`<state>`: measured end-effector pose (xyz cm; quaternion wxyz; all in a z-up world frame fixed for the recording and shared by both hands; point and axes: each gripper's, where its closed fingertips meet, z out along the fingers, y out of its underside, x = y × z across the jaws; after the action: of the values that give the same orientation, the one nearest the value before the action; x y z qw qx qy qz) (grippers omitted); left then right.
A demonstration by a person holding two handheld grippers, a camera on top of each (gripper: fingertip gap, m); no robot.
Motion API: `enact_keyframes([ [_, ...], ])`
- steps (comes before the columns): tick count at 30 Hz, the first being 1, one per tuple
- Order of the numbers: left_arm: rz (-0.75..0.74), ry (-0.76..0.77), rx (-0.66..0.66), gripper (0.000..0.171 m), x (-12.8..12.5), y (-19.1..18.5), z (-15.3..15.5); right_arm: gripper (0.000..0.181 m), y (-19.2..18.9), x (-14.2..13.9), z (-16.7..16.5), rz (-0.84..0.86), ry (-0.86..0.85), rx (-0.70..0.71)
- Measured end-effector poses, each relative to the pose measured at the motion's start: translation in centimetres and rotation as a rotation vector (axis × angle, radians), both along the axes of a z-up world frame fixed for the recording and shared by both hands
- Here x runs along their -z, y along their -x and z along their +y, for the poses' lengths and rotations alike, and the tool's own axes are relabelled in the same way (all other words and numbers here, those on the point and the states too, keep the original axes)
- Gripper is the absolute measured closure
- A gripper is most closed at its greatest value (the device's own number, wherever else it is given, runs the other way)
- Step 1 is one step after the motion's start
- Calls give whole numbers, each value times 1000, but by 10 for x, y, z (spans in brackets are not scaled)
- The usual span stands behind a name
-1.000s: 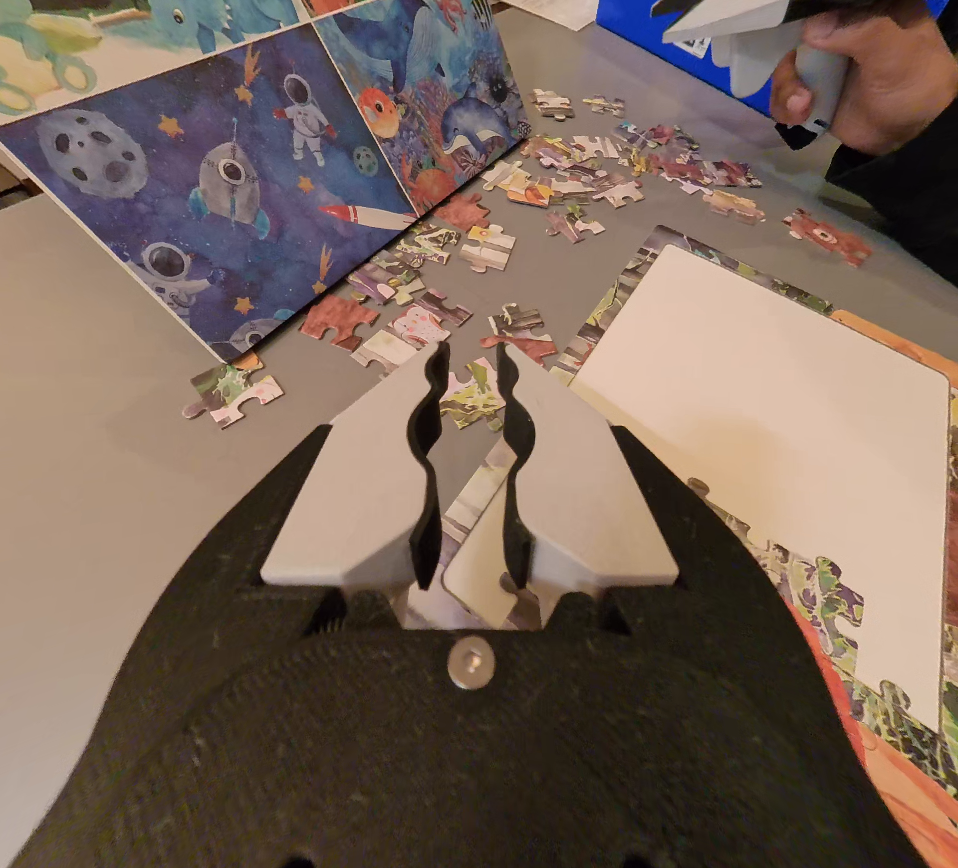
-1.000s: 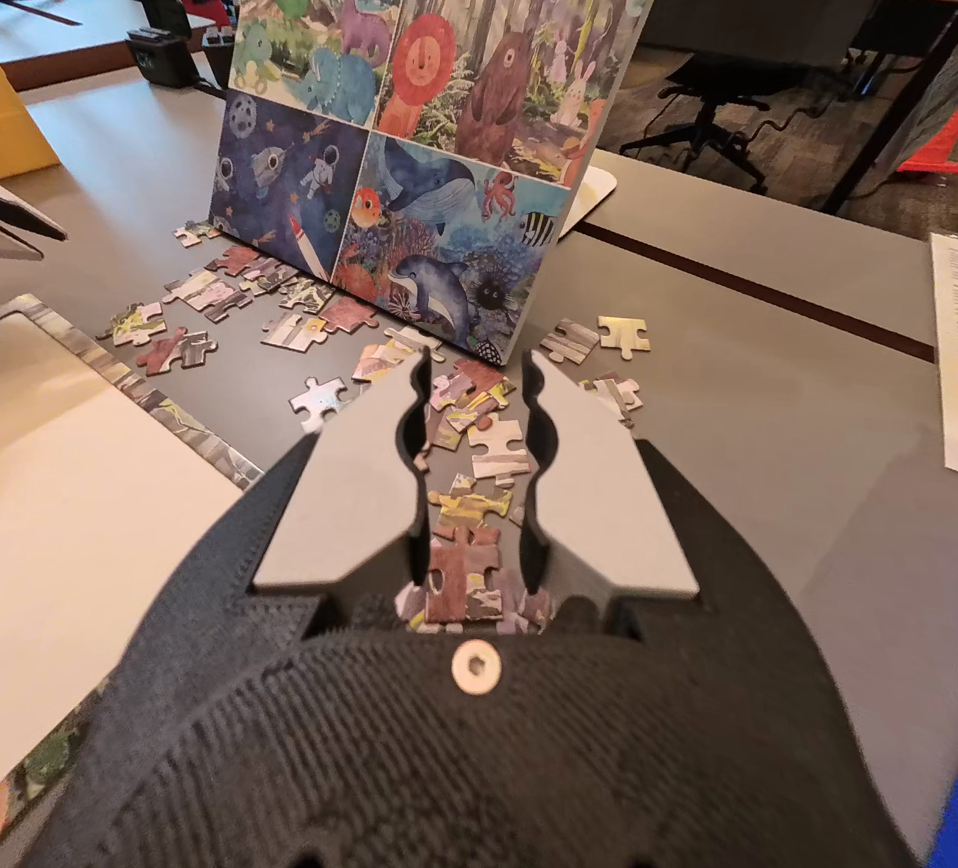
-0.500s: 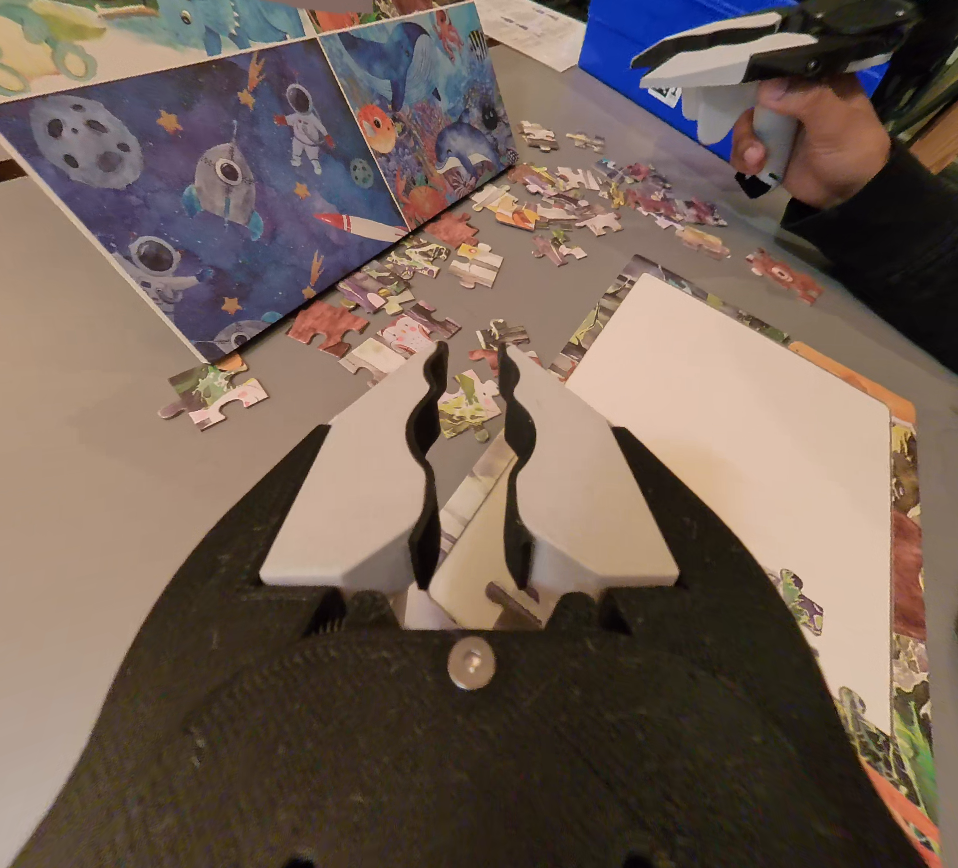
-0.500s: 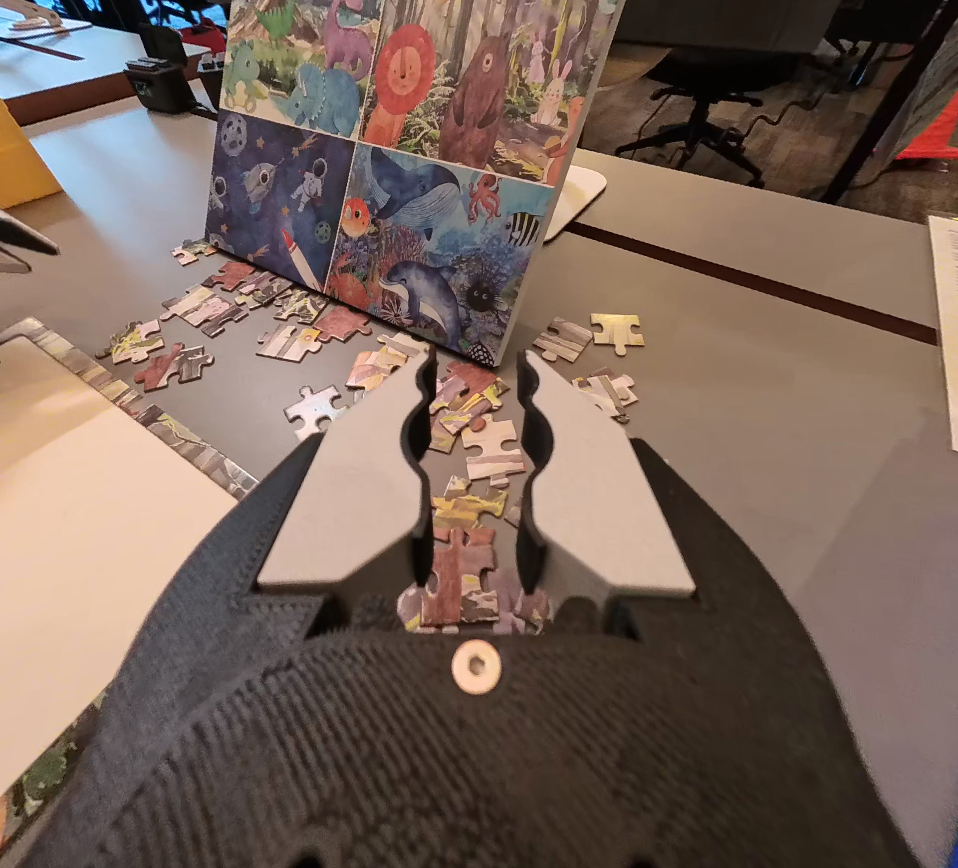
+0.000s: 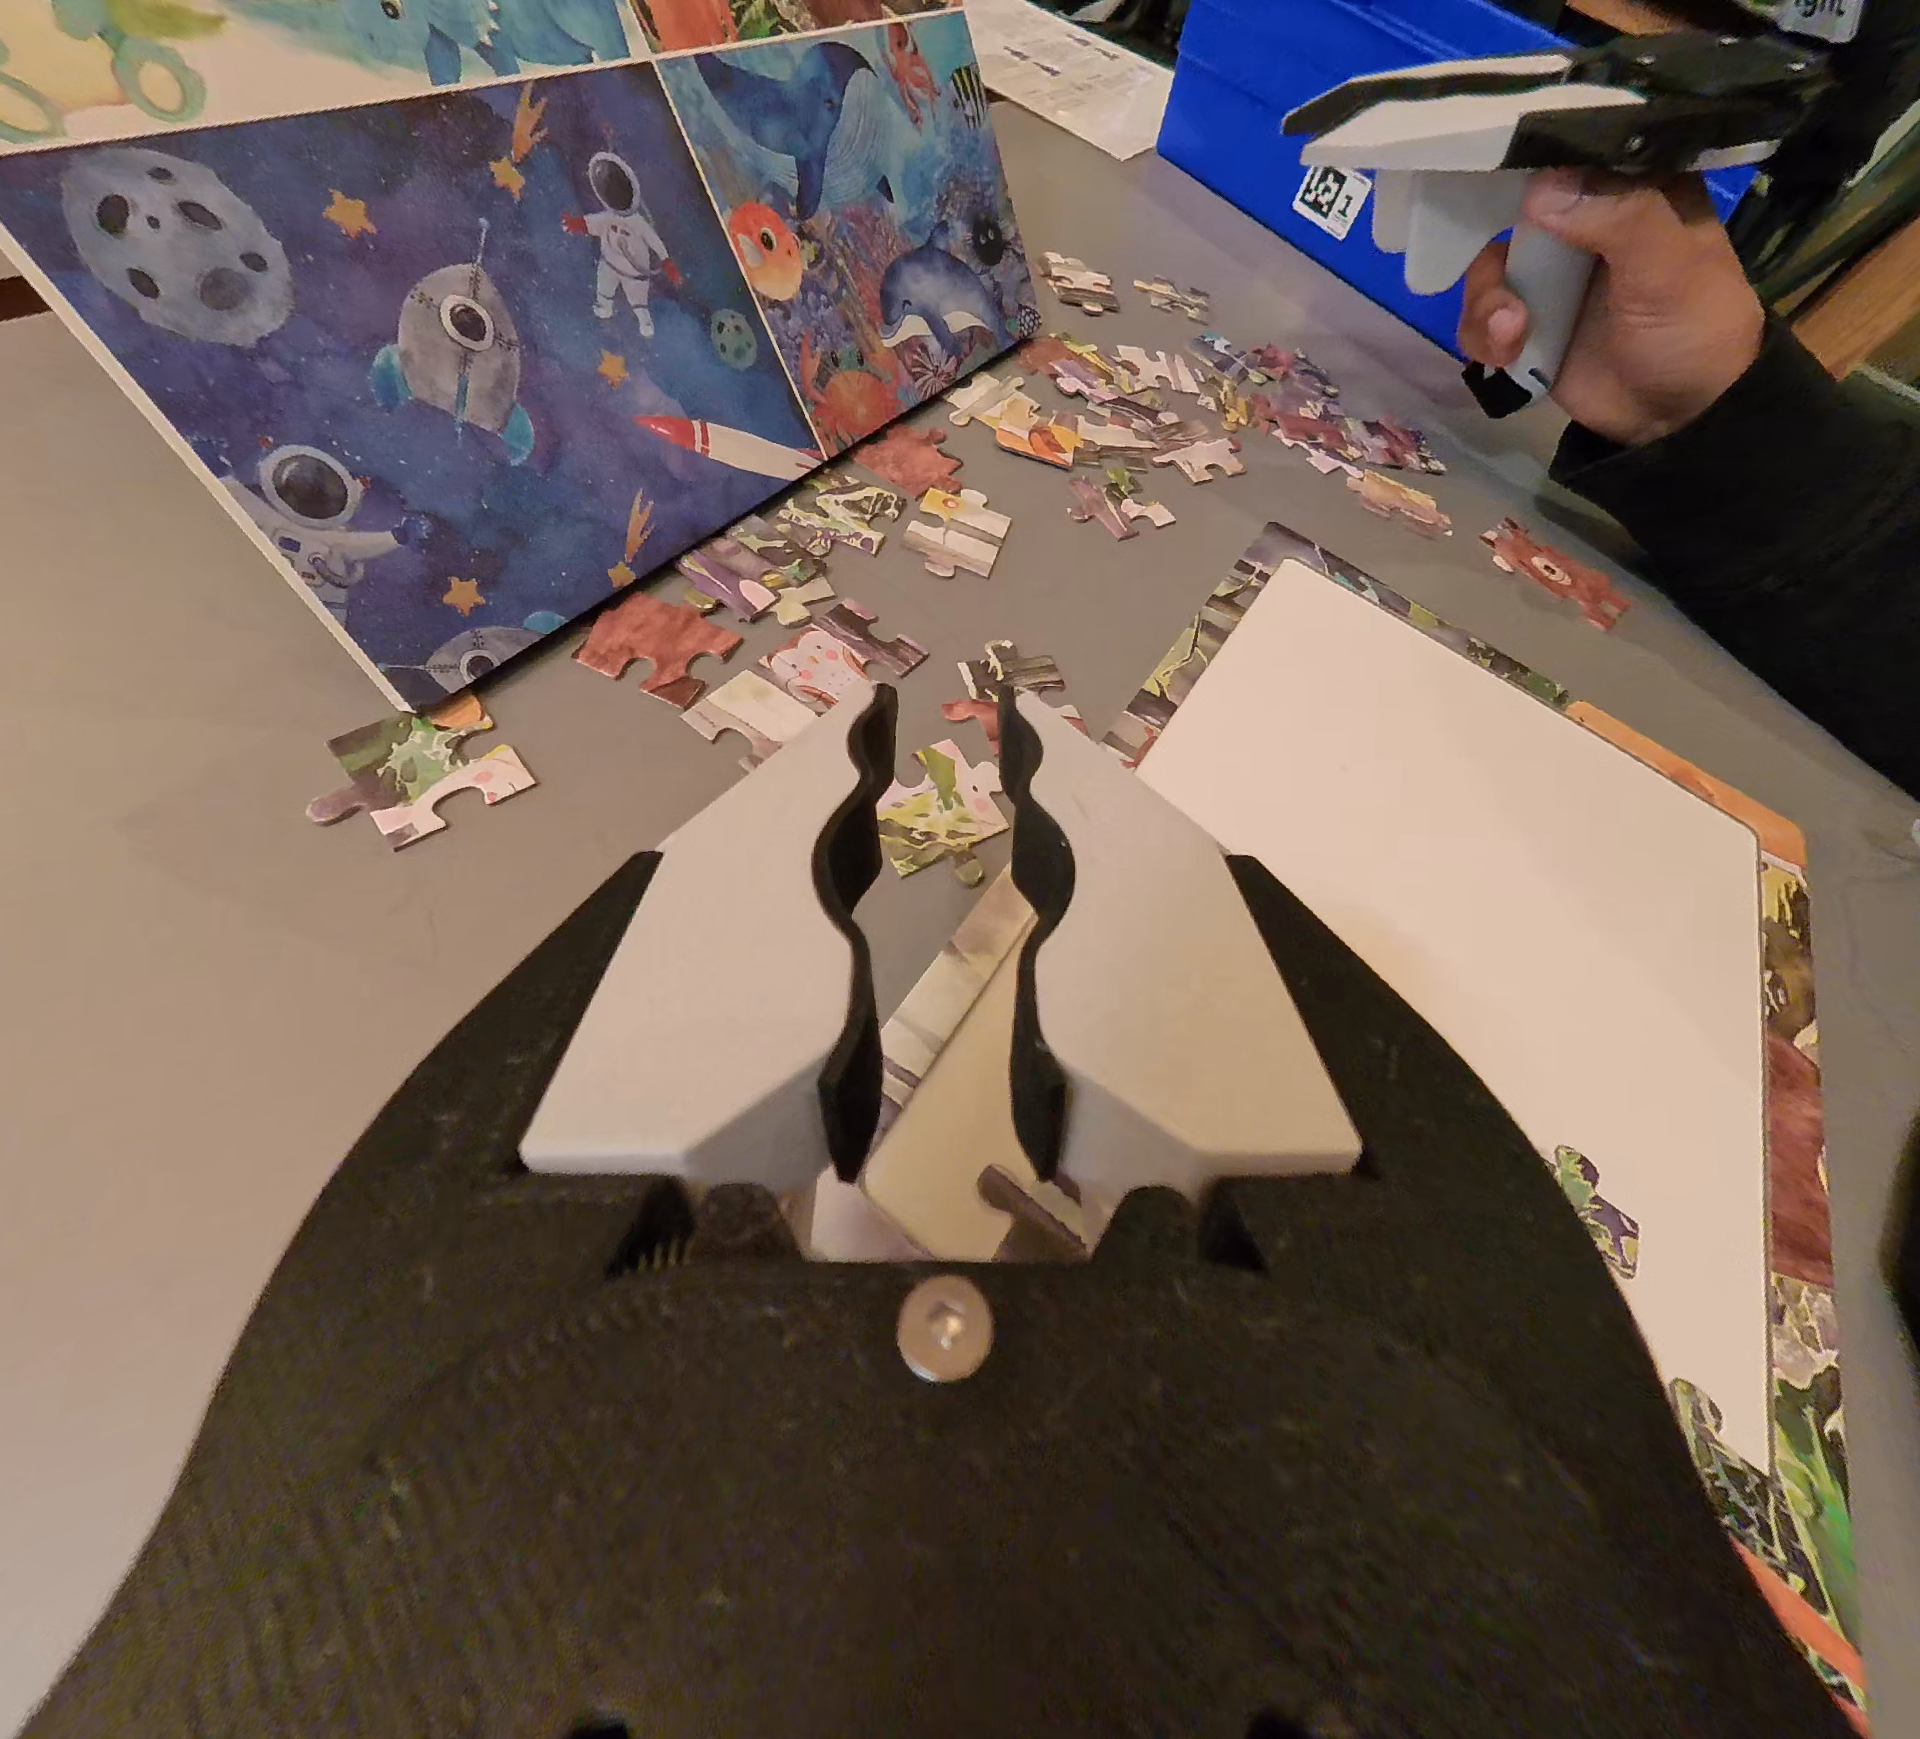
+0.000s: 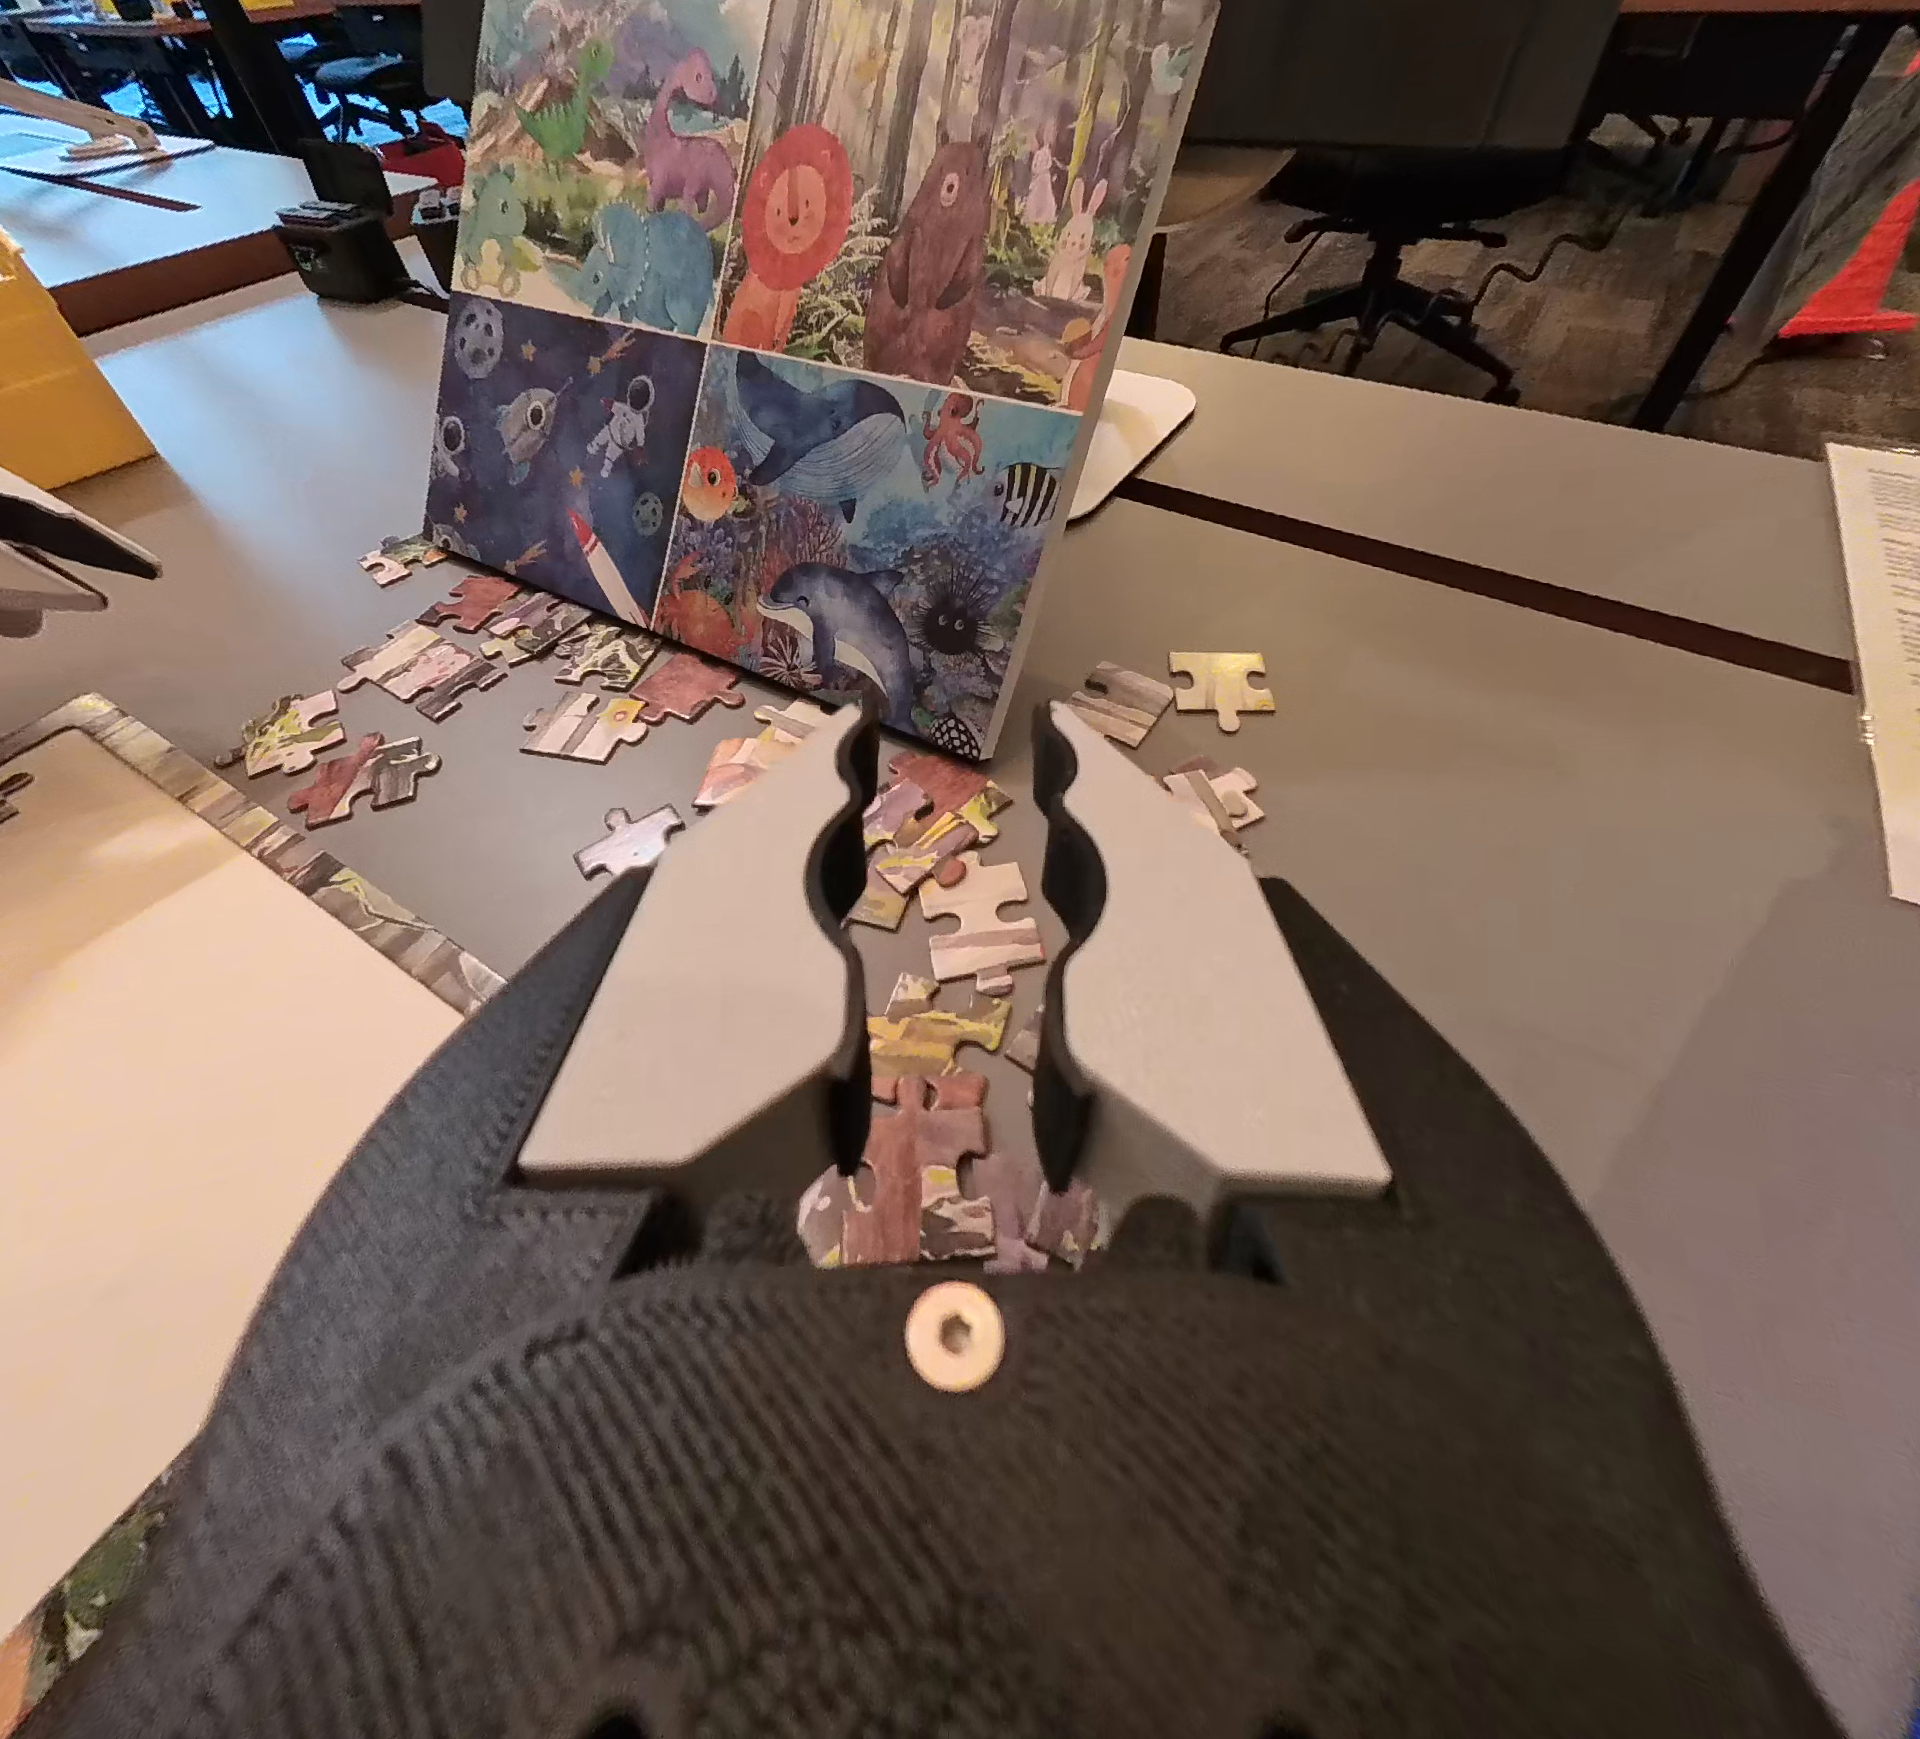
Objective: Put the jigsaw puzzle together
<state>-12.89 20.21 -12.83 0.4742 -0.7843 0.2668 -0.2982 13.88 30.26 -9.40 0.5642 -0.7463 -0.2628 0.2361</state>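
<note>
Loose jigsaw pieces (image 5: 1143,422) lie scattered on the grey table in front of a propped picture board (image 5: 468,287) with four scenes. A puzzle tray (image 5: 1403,910) with a white bare inside and a printed border lies to the right, with a few pieces fitted along its near edge (image 5: 1590,1201). My left gripper (image 5: 940,713) is open and empty above the tray's far-left corner. My right gripper (image 6: 951,733) is open and empty above a cluster of loose pieces (image 6: 977,920). It also shows in the left wrist view (image 5: 1455,120), held in a hand. The tray (image 6: 156,1014) and board (image 6: 810,359) show in the right wrist view.
A blue bin (image 5: 1299,79) and a paper sheet (image 5: 1070,68) stand behind the pieces. In the right wrist view a paper sheet (image 6: 1881,650) lies at the right edge, a yellow box (image 6: 42,401) at the left, and a white stand base (image 6: 1132,432) behind the board. There is about 30 cm between the tips of the two grippers.
Both grippers have tilted up and drawn back a little from the table. The right gripper sits farther right and lower in the left wrist view. Both stay open and empty.
</note>
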Motion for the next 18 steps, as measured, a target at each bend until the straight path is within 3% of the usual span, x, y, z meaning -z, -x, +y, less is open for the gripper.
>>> enact_keyframes([
  [18, 17, 7, 22, 154, 5, -5, -2, 155, -6, -14, -2, 23, -53, 23],
])
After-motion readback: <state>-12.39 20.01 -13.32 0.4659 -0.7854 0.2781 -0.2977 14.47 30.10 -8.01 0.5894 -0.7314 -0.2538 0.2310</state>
